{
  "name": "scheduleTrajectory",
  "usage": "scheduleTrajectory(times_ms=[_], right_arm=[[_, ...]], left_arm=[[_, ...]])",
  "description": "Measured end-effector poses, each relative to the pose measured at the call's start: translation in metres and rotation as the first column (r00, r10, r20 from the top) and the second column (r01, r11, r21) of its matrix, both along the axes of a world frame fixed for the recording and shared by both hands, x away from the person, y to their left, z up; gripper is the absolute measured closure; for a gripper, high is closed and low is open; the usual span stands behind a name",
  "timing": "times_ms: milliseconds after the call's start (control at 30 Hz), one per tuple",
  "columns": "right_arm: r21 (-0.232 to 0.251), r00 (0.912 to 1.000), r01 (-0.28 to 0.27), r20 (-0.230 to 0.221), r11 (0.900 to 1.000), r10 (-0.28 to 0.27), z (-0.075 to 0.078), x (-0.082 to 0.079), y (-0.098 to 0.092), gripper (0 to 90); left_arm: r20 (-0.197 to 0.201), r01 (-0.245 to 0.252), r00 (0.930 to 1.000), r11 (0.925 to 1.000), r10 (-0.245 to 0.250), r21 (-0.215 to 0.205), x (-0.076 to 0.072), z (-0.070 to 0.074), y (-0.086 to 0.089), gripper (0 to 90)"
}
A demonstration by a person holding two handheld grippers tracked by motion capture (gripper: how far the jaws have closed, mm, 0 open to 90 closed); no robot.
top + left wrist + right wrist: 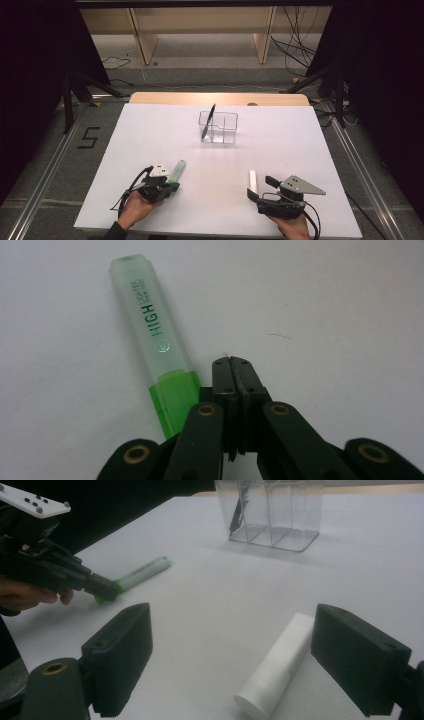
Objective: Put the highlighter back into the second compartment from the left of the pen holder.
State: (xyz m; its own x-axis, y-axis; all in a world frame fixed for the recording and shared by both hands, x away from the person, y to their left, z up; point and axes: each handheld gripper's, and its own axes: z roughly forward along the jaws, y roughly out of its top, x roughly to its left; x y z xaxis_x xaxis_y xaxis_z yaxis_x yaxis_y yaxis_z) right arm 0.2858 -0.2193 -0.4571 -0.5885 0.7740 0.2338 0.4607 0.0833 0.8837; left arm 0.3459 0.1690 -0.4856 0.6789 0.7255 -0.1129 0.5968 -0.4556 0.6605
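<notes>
A smooth white table (150, 130) stands on grey carpet between dark curtains, with pale wooden shelving behind. Beyond both grippers sits a clear plastic organizer (222, 126), a black pen (208, 121) leaning in its left compartment. Nearer than the organizer, to its left, lies a translucent green highlighter (150, 335); the left gripper (233, 371) rests just beside it, jaws closed on nothing. To the organizer's right and nearer, the right gripper (230, 660) stands wide open around a matte white cylinder (277, 670).

Highlighter (150, 335): pale translucent green cap, bright green body; tube (277, 672) white; organizer (219, 127) clear; pen (208, 121) black; table (150, 135) white.
</notes>
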Motion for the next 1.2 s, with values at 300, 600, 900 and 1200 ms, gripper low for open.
scheduleTrajectory(times_ms=[300,600,900,1200], right_arm=[[-0.002,1.0,0.003,-0.002,1.0,-0.003,-0.001,0.001,0.0,17.9],[-0.003,1.0,0.005,-0.006,1.0,-0.005,-0.001,0.001,0.0,18.1],[0.002,0.9999,0.01,-0.007,1.0,-0.01,-0.001,0.001,-0.001,18.3],[0.002,1.0,0.005,-0.006,1.0,-0.005,-0.001,0.001,0.001,18.4]], left_arm=[[0.015,-0.051,0.9986,0.9983,0.051,0.026,0.007,0.0,0.012,89.4],[0.018,-0.088,0.996,0.9957,0.087,0.03,0.012,-0.001,0.022,89.3],[0.04,-0.038,0.9985,0.9993,0.038,0.001,0.015,0.019,0.025,64.9],[-0.006,-0.003,1.0,0.9935,0.003,0.114,0.03,0.034,0.023,28.3]])
